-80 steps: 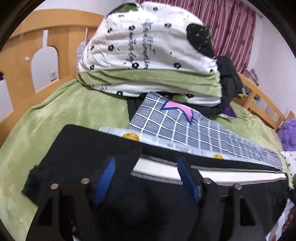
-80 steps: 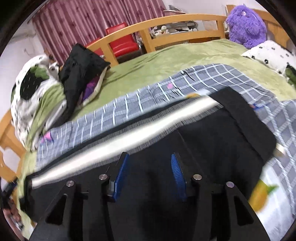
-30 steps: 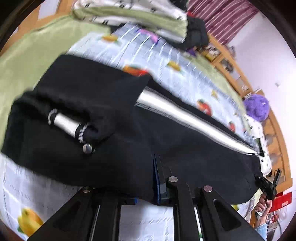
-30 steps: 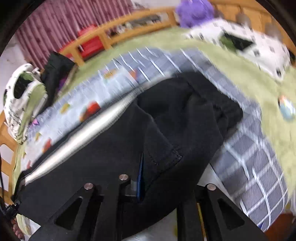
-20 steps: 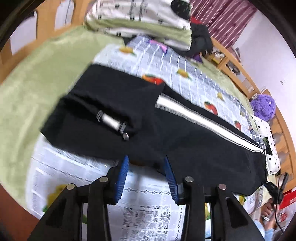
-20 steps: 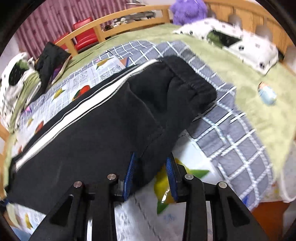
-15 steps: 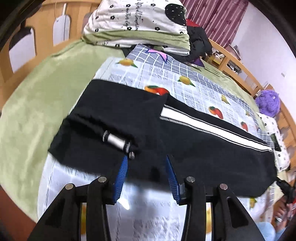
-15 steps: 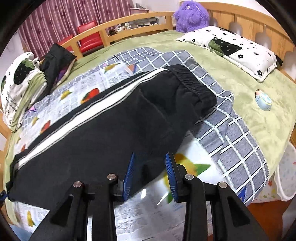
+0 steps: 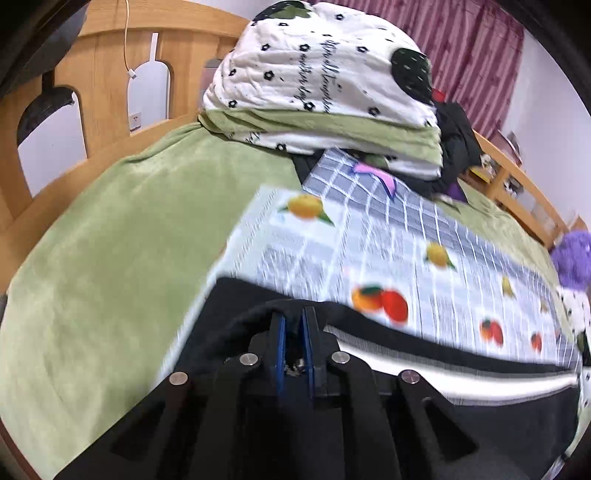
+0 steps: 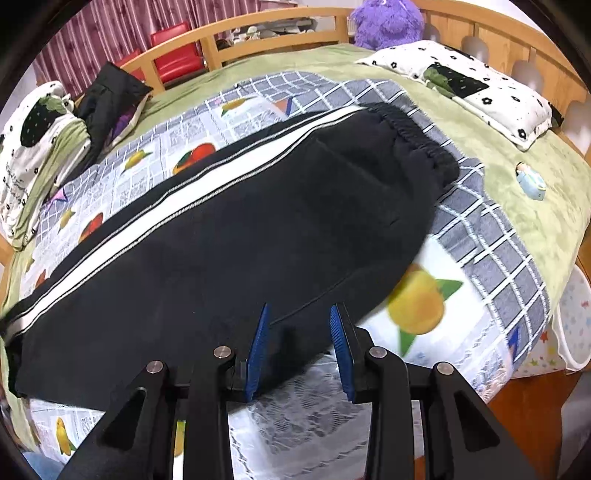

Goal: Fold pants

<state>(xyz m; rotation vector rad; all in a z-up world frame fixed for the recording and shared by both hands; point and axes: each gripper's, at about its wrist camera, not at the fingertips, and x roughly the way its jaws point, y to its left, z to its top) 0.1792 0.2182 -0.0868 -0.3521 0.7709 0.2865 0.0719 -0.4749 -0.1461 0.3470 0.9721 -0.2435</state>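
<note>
Black pants with a white side stripe lie folded lengthwise on a fruit-print sheet, waistband at the right. In the left wrist view the pants fill the bottom, and my left gripper is shut on a bunched fold of the black cloth at the leg end. My right gripper is open, its blue pads astride the near edge of the pants below the waistband, with nothing clamped.
A green blanket covers the bed. A folded white and green quilt and a dark jacket lie at the leg end. A pillow, a purple plush and a small blue toy lie beyond the waistband. Wooden rails surround the bed.
My left gripper, open and above the pants half a second ago, has dropped to the leg end and shut on the cloth. My right gripper stays open and has moved little.
</note>
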